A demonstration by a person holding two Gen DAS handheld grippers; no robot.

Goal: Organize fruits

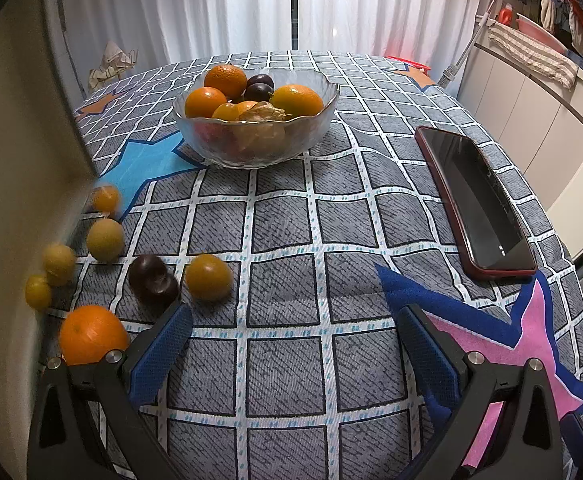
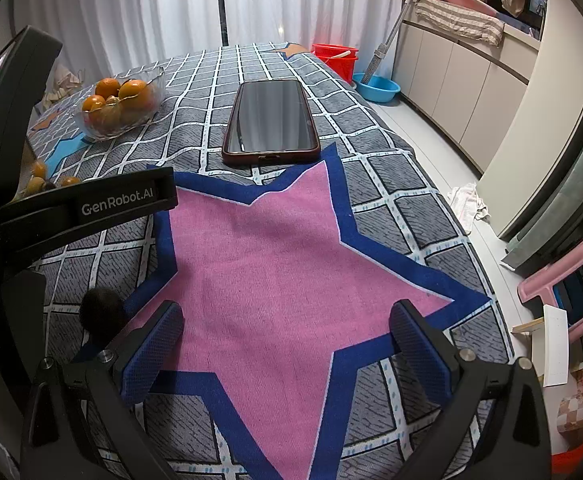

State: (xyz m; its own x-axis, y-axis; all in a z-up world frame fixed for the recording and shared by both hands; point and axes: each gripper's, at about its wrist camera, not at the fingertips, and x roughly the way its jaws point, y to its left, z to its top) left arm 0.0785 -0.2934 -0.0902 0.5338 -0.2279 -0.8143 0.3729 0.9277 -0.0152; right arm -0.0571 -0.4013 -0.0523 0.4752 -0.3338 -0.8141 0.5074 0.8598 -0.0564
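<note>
- The loose fruit lies along the table's left edge in the left wrist view: an orange (image 1: 93, 334) nearest the camera, a dark plum (image 1: 153, 278) touching nothing but close to a small yellow-orange fruit (image 1: 208, 276), and four more small yellowish fruits (image 1: 105, 238) strung back along that edge toward the blue star.
- The glass bowl (image 1: 256, 136) stands near the far edge, already heaped with oranges, plums and a papery husked fruit; its pile rises above the rim.
- The left gripper (image 1: 295, 330) hovers over the checked cloth with its jaws spread wide and nothing between them; the plum sits just beyond its left finger.
- The right gripper (image 2: 285, 326) is likewise wide open and empty, over the pink star at the near right corner, well apart from any fruit.
- Likely risks, judged from this layout:
  - Round fruit this close to the left edge could roll off if a finger nudges it during a grab.
  - Squeezing the plum hard may bruise it; a shallow pinch may let it squirt out.
  - Dropping more fruit onto the heaped bowl could dislodge a piece already there.
  - The phone (image 1: 476, 200) lies near the right edge, in the path of any sweep by the right gripper.
</note>
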